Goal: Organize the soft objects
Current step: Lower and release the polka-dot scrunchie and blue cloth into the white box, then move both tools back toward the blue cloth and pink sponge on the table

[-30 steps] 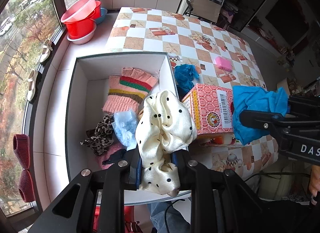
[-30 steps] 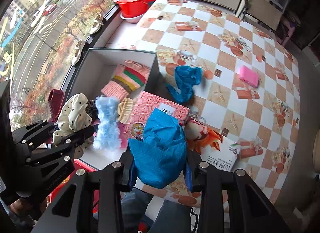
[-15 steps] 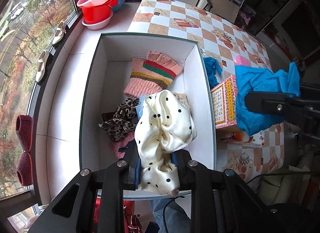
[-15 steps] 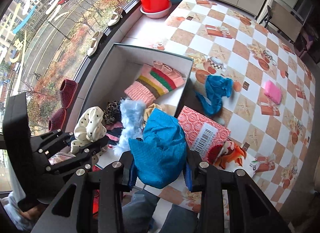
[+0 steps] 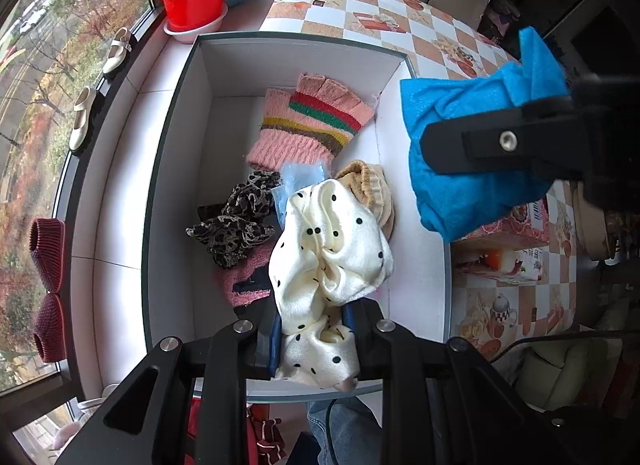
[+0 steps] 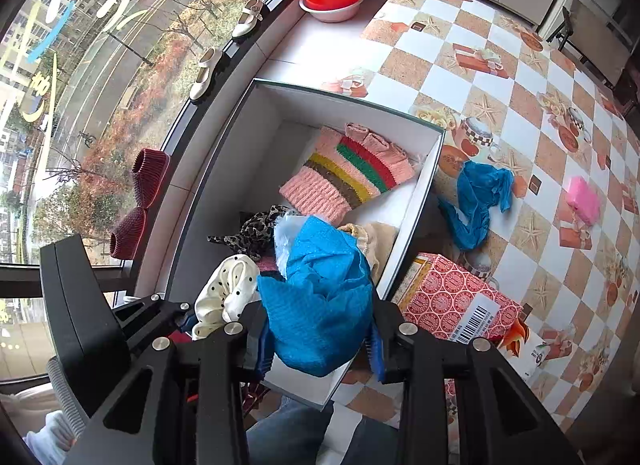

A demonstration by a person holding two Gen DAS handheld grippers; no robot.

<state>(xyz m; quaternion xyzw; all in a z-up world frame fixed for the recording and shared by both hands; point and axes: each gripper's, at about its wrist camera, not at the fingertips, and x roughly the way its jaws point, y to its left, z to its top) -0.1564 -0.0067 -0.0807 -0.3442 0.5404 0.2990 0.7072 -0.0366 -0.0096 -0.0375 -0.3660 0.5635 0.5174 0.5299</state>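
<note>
Left tool pinches a limp, slippery dotted satin scrunchie; right tool clamps a light, crushable blue cloth by its bunched middle.

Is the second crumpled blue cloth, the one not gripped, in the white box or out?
Out. The loose blue cloth lies on the checkered tablecloth, just outside the white cardboard box wall.

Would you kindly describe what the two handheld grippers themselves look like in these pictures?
Both the left gripper and the right gripper are matte black, angular frames with triangular cut-outs and round silver screw heads at the joints. Blue pads line the inner faces of the fingers. A thin dark cable runs beside the left one. Below, blue denim trousers show.
</note>
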